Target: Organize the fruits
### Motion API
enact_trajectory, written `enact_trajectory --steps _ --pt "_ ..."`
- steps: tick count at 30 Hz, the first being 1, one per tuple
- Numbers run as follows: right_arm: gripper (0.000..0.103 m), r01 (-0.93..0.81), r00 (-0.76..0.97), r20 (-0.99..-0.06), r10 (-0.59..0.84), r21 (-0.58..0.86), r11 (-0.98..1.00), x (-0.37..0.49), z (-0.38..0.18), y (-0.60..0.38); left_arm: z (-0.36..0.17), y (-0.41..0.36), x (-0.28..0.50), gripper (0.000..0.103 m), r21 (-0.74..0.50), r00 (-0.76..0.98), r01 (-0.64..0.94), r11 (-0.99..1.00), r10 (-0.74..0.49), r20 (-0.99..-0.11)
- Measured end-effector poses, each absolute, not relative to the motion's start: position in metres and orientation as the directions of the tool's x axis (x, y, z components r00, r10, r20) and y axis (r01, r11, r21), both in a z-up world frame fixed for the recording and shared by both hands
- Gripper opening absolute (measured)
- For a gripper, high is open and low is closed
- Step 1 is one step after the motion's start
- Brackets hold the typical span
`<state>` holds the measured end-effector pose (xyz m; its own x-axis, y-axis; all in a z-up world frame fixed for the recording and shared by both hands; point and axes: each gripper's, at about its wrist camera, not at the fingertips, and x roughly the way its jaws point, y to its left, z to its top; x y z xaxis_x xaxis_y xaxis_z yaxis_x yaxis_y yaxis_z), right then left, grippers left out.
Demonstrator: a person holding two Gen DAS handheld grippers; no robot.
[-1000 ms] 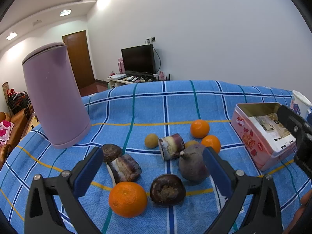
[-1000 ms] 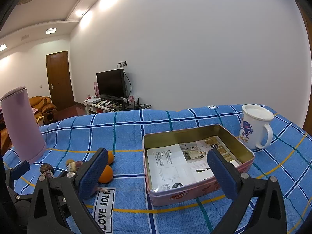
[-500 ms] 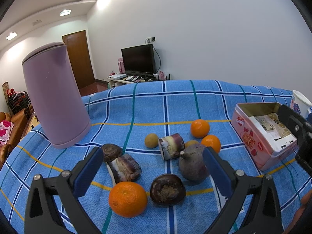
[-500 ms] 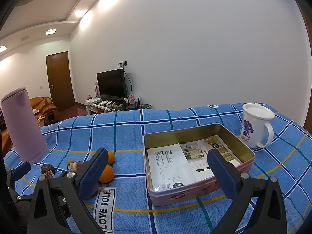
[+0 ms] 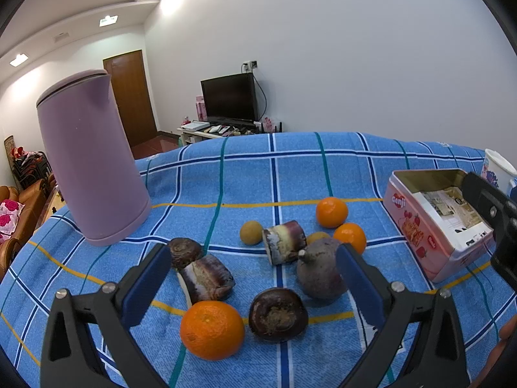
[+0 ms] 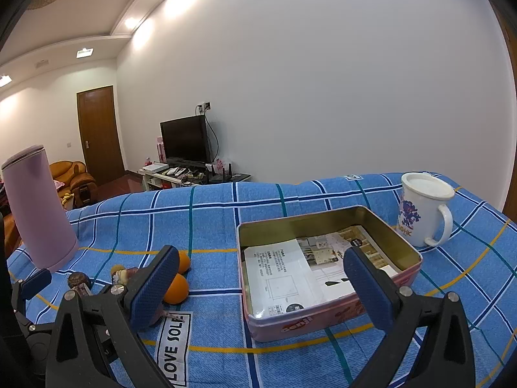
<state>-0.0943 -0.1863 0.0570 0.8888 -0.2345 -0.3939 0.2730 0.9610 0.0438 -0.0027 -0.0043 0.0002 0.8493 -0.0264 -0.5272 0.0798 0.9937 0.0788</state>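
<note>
Fruits lie scattered on the blue checked cloth (image 5: 245, 181). Nearest the left wrist camera sit an orange (image 5: 211, 329) and a dark round fruit (image 5: 278, 314). Behind them are a purple cut piece (image 5: 206, 278), a dark purple bulb (image 5: 318, 271), another cut piece (image 5: 284, 241), two oranges (image 5: 331, 211) and a small yellow fruit (image 5: 251, 232). My left gripper (image 5: 253, 279) is open just above the near fruits, holding nothing. The pink tin (image 6: 326, 268), open and lined with paper, sits before my right gripper (image 6: 261, 286), which is open and empty.
A tall lilac kettle (image 5: 87, 168) stands at the back left of the cloth. A white mug (image 6: 423, 208) stands behind the tin at the right. A "LOVE SOLE" label (image 6: 173, 346) lies on the cloth. A TV and door are far behind.
</note>
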Motion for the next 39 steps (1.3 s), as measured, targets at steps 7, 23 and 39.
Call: enact_trajectory --steps 7,23,39 --pt "0.102 0.273 0.889 -0.394 -0.234 0.046 0.961 -0.0947 0.057 -0.1862 0.0001 -0.0042 -0.0029 0.103 0.079 0.849 0.08 0.994 -0.027 -0.528" --pt "0.102 0.27 0.888 -0.397 -0.232 0.043 0.962 -0.0938 0.0559 -0.1852 0.0002 -0.004 -0.0028 0.103 0.08 0.849 0.08 0.994 -0.026 -0.528" --pt "0.102 0.259 0.891 -0.398 -0.219 0.048 0.965 -0.0941 0.0552 -0.183 -0.0017 -0.0031 -0.0025 0.103 0.077 0.846 0.083 0.994 -0.029 -0.533"
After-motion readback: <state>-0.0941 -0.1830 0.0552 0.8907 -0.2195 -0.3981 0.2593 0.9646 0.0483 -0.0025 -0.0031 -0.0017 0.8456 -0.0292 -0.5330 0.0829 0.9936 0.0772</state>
